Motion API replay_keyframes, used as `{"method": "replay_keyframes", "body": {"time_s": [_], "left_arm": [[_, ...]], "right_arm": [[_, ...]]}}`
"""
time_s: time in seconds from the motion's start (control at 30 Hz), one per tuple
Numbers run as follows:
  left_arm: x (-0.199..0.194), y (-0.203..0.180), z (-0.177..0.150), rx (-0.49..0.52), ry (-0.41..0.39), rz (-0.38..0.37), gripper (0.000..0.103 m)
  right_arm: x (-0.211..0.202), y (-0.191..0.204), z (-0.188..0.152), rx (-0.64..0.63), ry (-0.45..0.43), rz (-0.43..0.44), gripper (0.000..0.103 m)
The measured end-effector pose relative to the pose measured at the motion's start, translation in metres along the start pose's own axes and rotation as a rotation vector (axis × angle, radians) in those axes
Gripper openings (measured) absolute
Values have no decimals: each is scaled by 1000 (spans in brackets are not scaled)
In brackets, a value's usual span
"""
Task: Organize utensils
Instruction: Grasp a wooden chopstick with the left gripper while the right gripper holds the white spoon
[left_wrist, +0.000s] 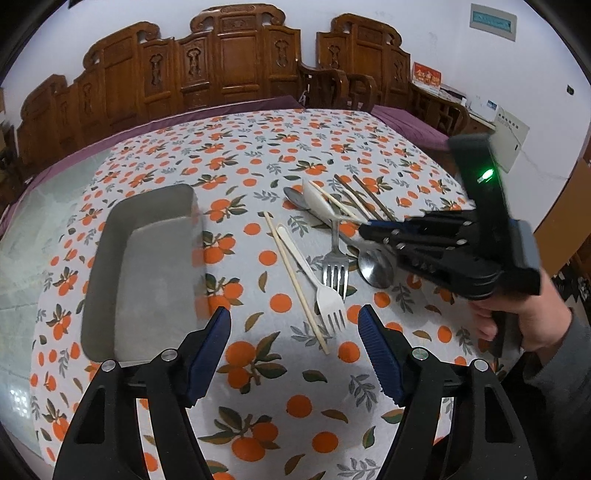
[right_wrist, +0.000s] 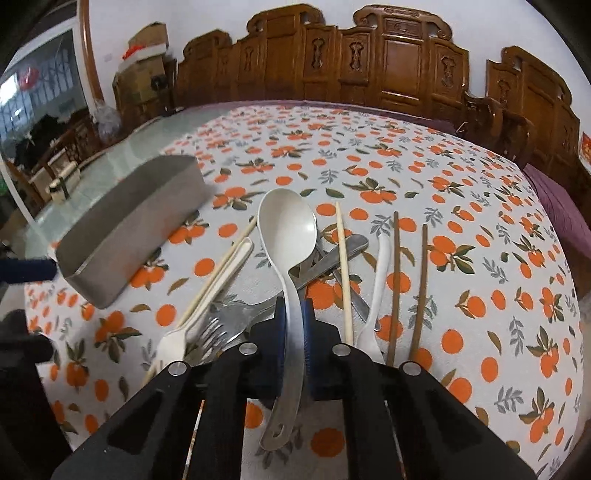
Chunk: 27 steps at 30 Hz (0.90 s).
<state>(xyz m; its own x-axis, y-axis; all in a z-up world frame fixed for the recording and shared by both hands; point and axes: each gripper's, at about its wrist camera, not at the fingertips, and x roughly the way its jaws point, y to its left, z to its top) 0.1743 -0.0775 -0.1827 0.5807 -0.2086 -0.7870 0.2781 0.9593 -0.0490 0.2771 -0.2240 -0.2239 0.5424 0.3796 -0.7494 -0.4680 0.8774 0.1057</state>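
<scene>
A white plastic spoon (right_wrist: 287, 236) is clamped by its handle in the right gripper (right_wrist: 293, 332), low in the frame's centre. The left gripper (left_wrist: 294, 325) is held wide above a white plastic fork (left_wrist: 330, 301), apparently untouched. A grey rectangular metal tray (left_wrist: 147, 266) sits at left.

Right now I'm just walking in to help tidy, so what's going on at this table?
A person is sorting utensils with a claw in each hand. The right claw is shut on the white spoon by its handle. The left claw is open above the white fork. The grey tray holds nothing visible; the other utensils lie on the tablecloth.
</scene>
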Motion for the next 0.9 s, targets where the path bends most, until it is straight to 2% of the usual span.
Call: {"method": "replay_keyframes", "body": {"time_s": [0.33,0.4,0.77,0.9], "left_arm": [[47,-14,-7,27,89,16,40],[55,-17,-8,38,105,28,32],[76,-16,-9,30,148,46,30],[81,-12,-10,22,168,54,24]], "right_arm": [[-17,-12,-4,72,-37,5,10],[-18,-13,-4,77,-40,3,10],[-20,-13,-6,88,-52,0,10],[-22,-9,-7,95,-48,-3,10]]}}
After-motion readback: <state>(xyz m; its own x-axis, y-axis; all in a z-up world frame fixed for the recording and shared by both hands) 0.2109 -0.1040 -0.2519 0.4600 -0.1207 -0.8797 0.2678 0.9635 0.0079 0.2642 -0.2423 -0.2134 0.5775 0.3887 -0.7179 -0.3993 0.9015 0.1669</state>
